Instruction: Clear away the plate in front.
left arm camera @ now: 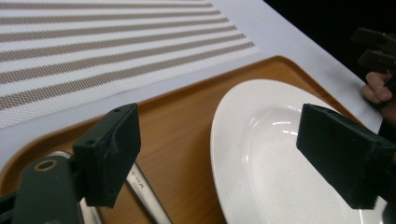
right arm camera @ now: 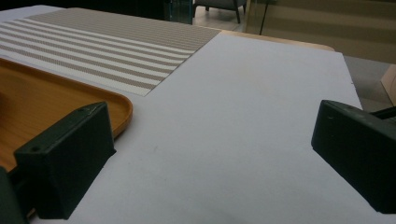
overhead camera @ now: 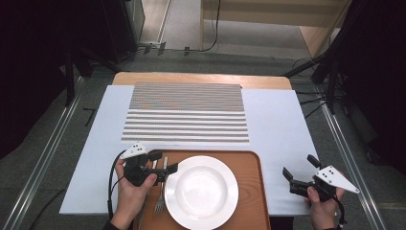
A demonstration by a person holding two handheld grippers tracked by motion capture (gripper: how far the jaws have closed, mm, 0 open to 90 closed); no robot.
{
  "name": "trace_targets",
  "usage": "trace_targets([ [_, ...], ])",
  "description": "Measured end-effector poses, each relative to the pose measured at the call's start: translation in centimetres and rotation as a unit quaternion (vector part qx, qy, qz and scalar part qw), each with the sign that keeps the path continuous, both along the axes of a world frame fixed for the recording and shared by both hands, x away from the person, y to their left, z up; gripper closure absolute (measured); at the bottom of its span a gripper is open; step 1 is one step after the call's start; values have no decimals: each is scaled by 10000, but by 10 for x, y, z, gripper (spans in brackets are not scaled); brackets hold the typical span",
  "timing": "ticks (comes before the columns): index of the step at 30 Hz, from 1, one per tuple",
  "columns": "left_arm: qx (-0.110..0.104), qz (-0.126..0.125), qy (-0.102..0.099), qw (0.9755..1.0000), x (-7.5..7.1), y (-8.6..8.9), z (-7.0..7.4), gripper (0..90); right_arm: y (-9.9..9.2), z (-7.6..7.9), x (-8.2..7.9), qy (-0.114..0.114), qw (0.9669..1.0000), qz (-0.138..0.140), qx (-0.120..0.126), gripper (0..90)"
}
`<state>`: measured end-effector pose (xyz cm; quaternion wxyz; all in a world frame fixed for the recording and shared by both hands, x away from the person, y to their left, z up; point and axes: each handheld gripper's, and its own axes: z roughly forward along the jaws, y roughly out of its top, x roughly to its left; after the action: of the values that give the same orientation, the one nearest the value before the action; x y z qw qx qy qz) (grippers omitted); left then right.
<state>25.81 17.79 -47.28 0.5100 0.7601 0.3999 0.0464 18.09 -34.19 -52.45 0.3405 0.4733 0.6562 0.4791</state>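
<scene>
Glossy white plate (overhead camera: 201, 191); wooden tray (overhead camera: 249, 191)

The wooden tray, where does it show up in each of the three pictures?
High view: the wooden tray lies bottom centre under the white plate.
Left gripper view: across the middle, between the jaws.
Right gripper view: its corner at left.
Shared landmark: striped placemat just beyond it.

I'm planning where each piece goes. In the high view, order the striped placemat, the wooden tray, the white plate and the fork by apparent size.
1. striped placemat
2. wooden tray, partly cut off by the frame's bottom edge
3. white plate
4. fork
</scene>
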Motion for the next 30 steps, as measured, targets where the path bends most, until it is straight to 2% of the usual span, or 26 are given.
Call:
trace_targets([
  [3, -3, 146, -231, 9996, -3, 5, 2, 86, 0, 0, 0, 1, 10000, -1, 1, 0],
  [4, 74, 324, -357, 9988, -5, 6, 3, 0, 0, 0, 0, 1, 10000, -1, 2, 0],
  [5, 151, 493, -471, 9976, -7, 7, 4, 0, 0, 0, 0, 1, 10000, -1, 1, 0],
  [8, 235, 579, -603, 9962, -8, 12, 6, 0, 0, 0, 0, -2, 10000, -1, -1, 0],
  [9, 187, 534, -651, 9963, -9, 15, 6, 0, 0, 0, 0, -1, 10000, 1, 1, 0],
  [16, 58, 501, -815, 9954, -11, 30, 7, 0, 0, 0, 0, 0, 10000, -2, -2, 0],
  [30, -39, 542, -900, 9945, -13, 62, 3, 0, 0, 0, 0, 2, 10000, -2, -8, 0],
])
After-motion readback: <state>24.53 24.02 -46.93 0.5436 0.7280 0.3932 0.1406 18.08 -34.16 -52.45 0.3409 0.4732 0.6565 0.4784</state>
